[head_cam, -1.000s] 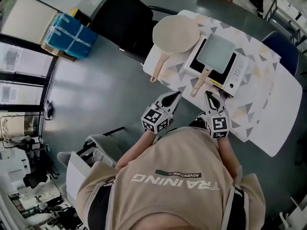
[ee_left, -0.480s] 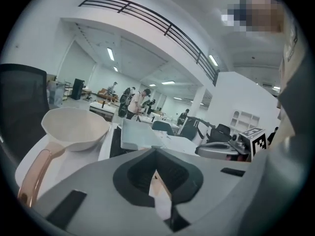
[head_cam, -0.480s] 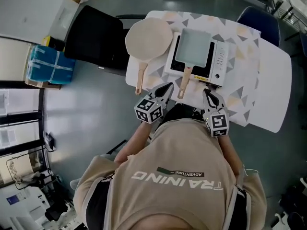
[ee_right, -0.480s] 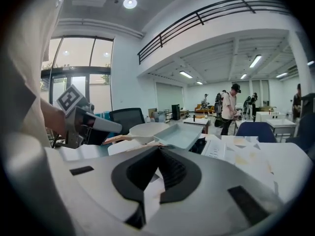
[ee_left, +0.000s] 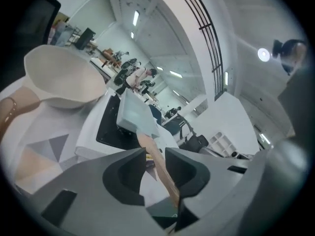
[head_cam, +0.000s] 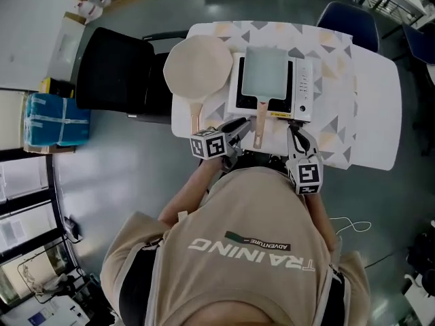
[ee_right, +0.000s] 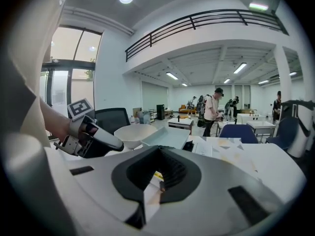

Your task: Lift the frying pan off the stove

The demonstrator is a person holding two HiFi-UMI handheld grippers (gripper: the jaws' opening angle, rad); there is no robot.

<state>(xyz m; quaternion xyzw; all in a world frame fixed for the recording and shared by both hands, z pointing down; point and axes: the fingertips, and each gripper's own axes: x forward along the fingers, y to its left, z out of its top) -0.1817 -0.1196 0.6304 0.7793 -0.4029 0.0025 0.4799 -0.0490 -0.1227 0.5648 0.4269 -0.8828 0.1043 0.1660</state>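
Note:
A square pale-green frying pan [head_cam: 265,70] sits on a white stove [head_cam: 304,87] on the patterned table [head_cam: 336,124]. Its wooden handle [head_cam: 259,124] points toward me. My left gripper [head_cam: 239,124] is at that handle. In the left gripper view its jaws [ee_left: 155,152] have just been opening and stand open, with the handle [ee_left: 158,159] running between them up to the pan [ee_left: 135,114]. My right gripper [head_cam: 299,138] hovers at the table's near edge, right of the handle, shut and empty [ee_right: 158,151]. A round cream pan [head_cam: 197,66] lies left of the stove.
A black chair [head_cam: 115,80] stands left of the table and a blue chair [head_cam: 346,15] behind it. A blue box [head_cam: 51,121] is on the floor at far left, a white cable [head_cam: 350,226] at right. A person [ee_right: 214,107] stands far off.
The left gripper has swung right and rolled, reaching the square pan's handle, and its fingers have spread. The right gripper has shifted a little. The table now sits more centred in the head view.

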